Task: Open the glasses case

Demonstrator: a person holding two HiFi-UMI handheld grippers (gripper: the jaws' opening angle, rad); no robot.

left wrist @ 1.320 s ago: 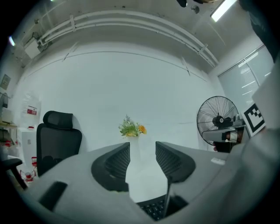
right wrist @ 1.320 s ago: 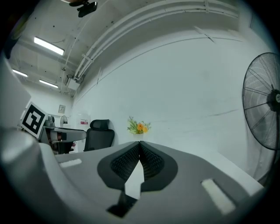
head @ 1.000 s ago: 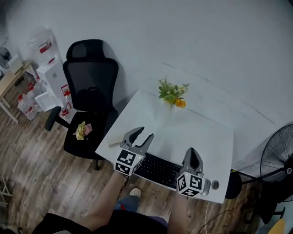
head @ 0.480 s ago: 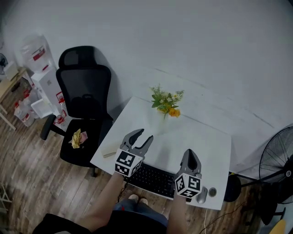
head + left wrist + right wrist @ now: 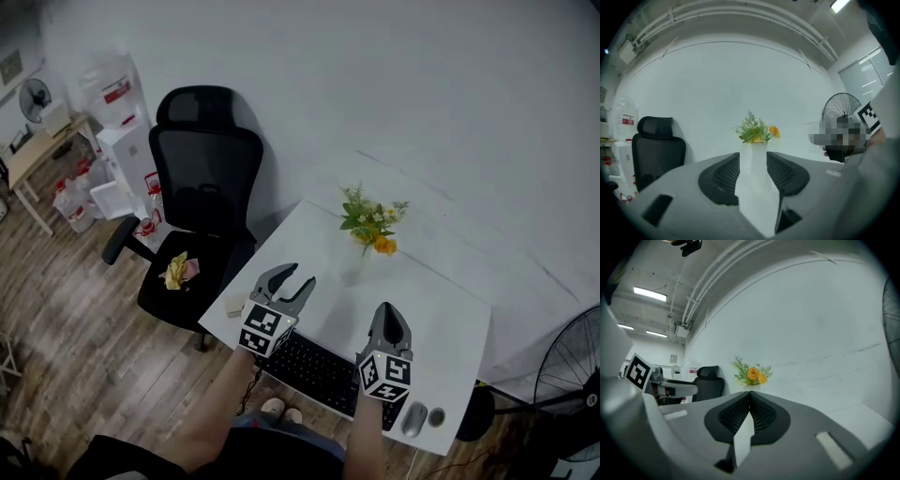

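White desk (image 5: 427,314) stands against a pale wall, with a black office chair (image 5: 202,173) at its left side and a vase of flowers (image 5: 373,228) near the back; a keyboard (image 5: 317,368) and mouse (image 5: 413,420) lie along the near edge. We hold both tools in the air above the keyboard, touching nothing; the left gripper (image 5: 753,159) has its jaws spread wide and empty, with only the distant vase showing through the gap; the right gripper (image 5: 749,395) has its jaws pressed together with nothing between them.

We take the small pale oblong at the desk's left edge, just beside the left tool in the head view, to be the glasses case (image 5: 232,306); it is too small for us to tell lid from base, and the task has not begun.

We see the risk in that position; the case lies so close to the edge that a sideways nudge could push it off toward the chair or floor. We also judge that the right jaws must part before they can grip a lid; pulling with one tool alone would likely drag the whole case rather than open it.
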